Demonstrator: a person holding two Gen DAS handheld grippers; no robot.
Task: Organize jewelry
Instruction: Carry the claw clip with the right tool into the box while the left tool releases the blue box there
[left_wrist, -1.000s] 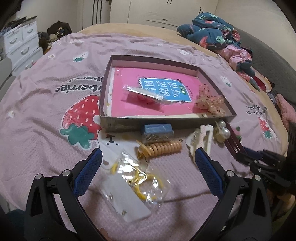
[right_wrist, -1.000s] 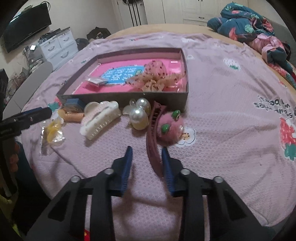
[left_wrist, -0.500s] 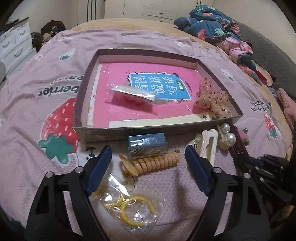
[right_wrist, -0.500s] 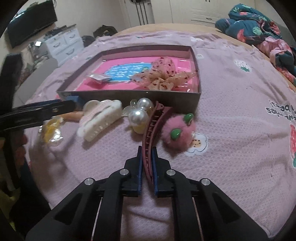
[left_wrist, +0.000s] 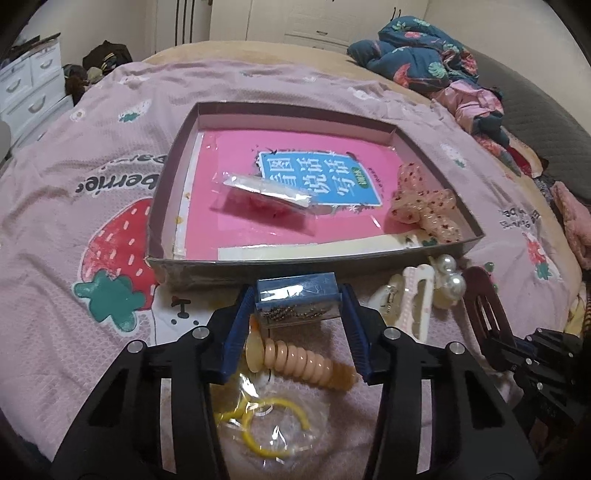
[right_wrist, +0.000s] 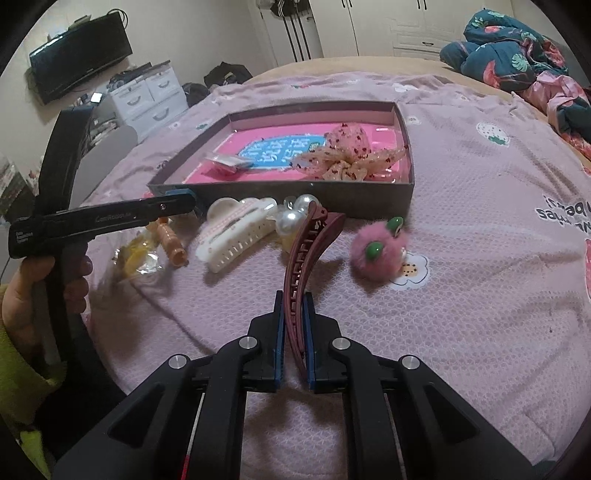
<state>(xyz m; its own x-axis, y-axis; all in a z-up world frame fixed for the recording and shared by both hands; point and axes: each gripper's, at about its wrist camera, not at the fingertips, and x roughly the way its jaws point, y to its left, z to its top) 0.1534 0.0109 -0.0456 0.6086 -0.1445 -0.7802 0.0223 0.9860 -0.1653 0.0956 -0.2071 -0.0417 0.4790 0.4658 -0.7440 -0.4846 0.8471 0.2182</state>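
Observation:
A shallow dark box (left_wrist: 436, 158) lined with a pink book holds a dotted bow (left_wrist: 424, 203) and a clear packet (left_wrist: 266, 190). In front of it lie loose hair pieces. My left gripper (left_wrist: 297, 295) is shut on a small blue box of pins (left_wrist: 297, 299) beside the tray's front wall. My right gripper (right_wrist: 293, 306) is shut on the end of a maroon hair clip (right_wrist: 306, 243), raised off the bedspread. That clip also shows in the left wrist view (left_wrist: 484, 306).
On the bedspread lie a peach spiral hair tie (left_wrist: 306, 358), a bag with yellow rings (left_wrist: 266, 417), a white claw clip (right_wrist: 236, 236), pearl pieces (right_wrist: 291, 218) and a pink fluffy ball (right_wrist: 376, 251). Clothes (right_wrist: 517, 55) are piled at the back right.
My left gripper moved forward and closed on the blue box. My right gripper closed on the maroon clip and lifted its end.

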